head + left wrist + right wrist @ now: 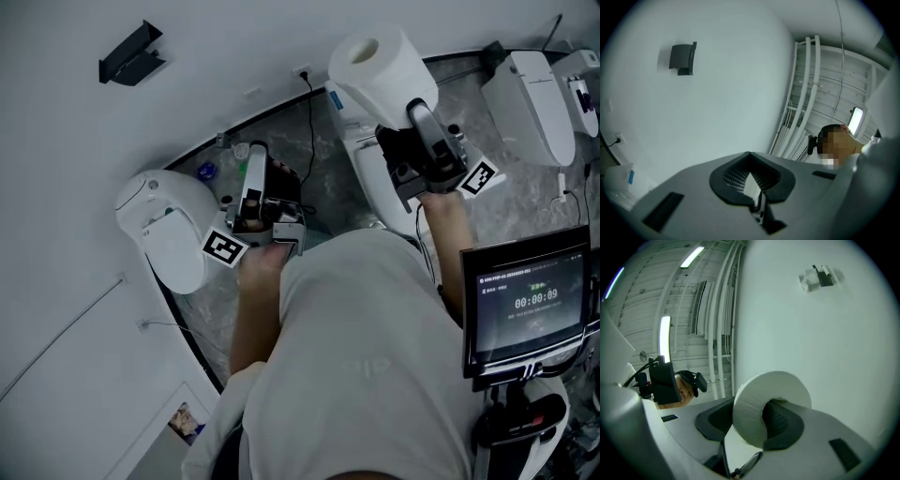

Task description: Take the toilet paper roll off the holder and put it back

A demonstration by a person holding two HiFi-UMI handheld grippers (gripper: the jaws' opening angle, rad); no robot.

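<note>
Roll [382, 66] pinched in R hand-held gripper [757, 423] — L hand-held gripper [753, 186] closed.

The head view looks steeply down from above, with the left gripper [254, 164] and right gripper [417, 112] close below it. Each gripper view sits just behind its own jaws, tilted up at the white wall [717, 103]. All three views share the dark bracket [683, 58] ahead of the claws.

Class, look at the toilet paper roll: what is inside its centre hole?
One dark ribbed pad of the right gripper sits inside the hole of the toilet paper roll; the other jaw is outside it. The paper hides how deep the pad reaches.
</note>
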